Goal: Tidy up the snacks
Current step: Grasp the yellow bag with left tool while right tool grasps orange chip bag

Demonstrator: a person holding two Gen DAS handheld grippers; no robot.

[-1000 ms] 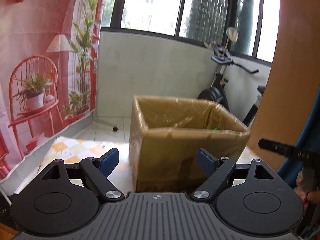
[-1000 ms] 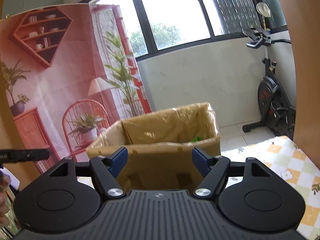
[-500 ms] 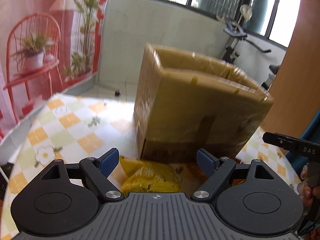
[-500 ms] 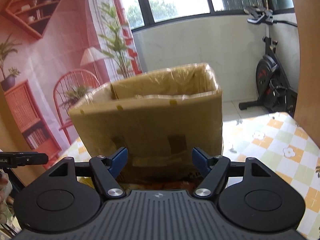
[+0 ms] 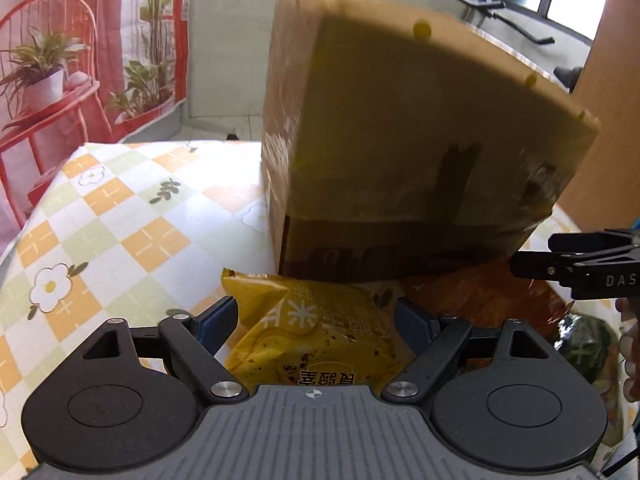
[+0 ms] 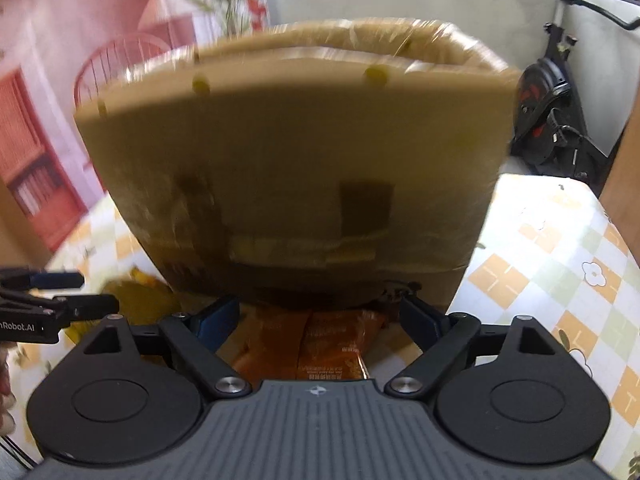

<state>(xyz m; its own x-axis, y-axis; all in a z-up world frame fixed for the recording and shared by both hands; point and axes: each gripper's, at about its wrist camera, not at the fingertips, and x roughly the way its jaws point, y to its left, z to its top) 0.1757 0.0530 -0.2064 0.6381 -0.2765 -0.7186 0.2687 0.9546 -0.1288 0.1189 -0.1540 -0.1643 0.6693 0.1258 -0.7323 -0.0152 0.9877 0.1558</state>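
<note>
Your left gripper (image 5: pixel 316 322) sits low in its frame, fingers spread wide and empty, straddling the yellow snack packet (image 5: pixel 312 340) at lower centre so a squeeze can catch its sides. That packet lies flat on the checked surface (image 5: pixel 116 236), just in front of the cardboard box (image 5: pixel 400 140) filling the centre, likely where the snacks go. Your right gripper (image 6: pixel 319 320) is equally wide and empty, framing the orange snack packet (image 6: pixel 320 344) at the box's (image 6: pixel 296 160) foot.
</note>
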